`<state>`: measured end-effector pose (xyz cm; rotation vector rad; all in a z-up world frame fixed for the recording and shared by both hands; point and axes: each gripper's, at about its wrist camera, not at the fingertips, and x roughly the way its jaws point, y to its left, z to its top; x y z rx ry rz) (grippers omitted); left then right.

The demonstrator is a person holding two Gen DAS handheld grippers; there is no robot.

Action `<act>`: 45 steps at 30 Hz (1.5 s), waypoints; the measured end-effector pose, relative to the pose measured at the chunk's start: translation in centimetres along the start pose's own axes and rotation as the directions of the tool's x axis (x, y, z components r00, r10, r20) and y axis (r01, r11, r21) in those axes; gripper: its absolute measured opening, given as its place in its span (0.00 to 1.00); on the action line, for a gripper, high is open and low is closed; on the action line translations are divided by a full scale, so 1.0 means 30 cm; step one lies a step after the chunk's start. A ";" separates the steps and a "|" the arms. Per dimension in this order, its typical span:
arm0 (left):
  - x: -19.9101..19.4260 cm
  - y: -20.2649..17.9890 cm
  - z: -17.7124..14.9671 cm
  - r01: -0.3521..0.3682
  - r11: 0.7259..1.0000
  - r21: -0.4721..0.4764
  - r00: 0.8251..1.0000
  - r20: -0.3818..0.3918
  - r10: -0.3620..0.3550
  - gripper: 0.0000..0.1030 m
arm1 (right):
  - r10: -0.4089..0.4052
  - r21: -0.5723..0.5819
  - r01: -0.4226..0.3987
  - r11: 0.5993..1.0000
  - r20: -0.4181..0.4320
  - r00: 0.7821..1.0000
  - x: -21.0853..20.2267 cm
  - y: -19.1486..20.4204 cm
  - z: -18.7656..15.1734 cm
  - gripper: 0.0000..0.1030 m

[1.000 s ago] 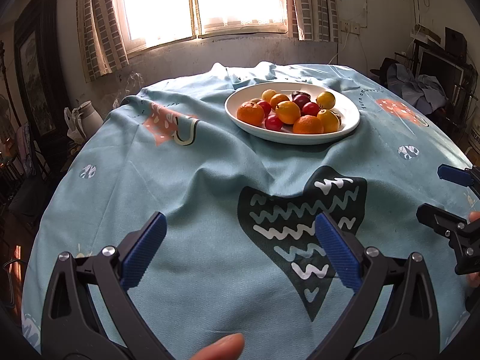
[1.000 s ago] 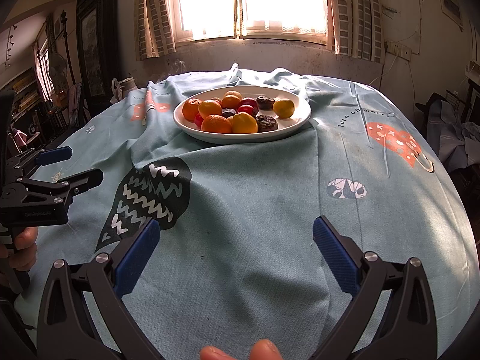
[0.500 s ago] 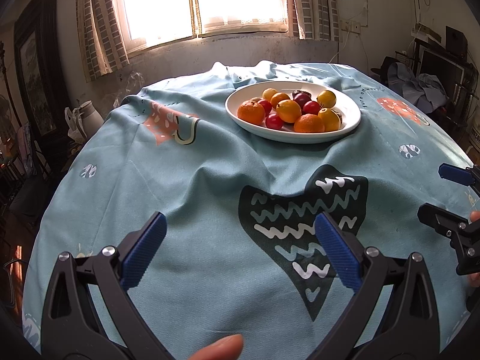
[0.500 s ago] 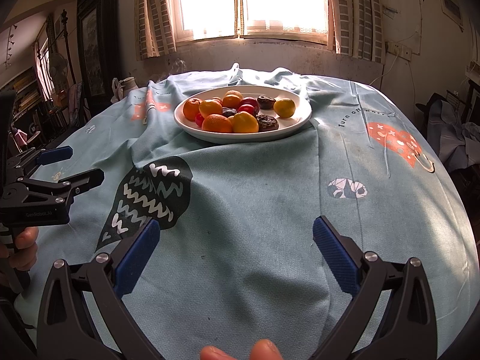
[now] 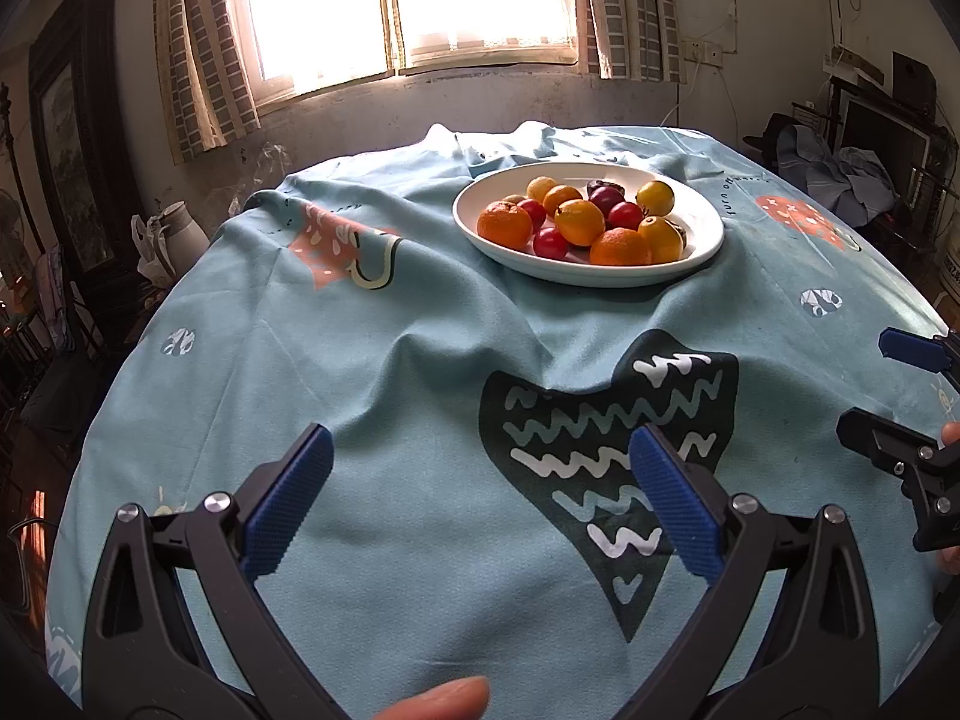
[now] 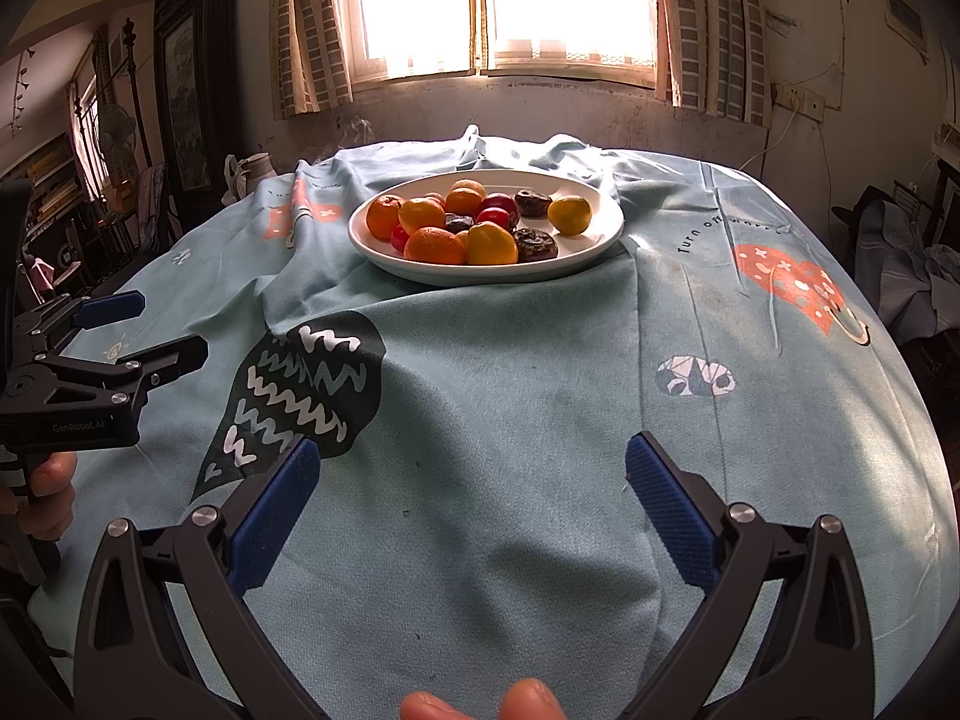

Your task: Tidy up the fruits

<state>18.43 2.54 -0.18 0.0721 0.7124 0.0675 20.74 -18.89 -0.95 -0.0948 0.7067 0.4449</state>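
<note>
left wrist view: left gripper and right gripper jaws wide apart, holding nothing above the tablecloth.

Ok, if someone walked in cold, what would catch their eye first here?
Probably the white oval plate piled with orange, yellow and red fruit, sitting at the far side of the light blue patterned tablecloth below the bright window. Nearer, the open left gripper and right gripper hover over bare cloth.
</note>
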 end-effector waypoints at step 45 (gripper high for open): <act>-0.014 0.027 -0.006 -0.016 1.000 -0.011 1.000 0.012 0.016 0.98 | 0.001 -0.002 -0.001 1.000 0.001 1.000 -0.007 0.002 -0.002 0.99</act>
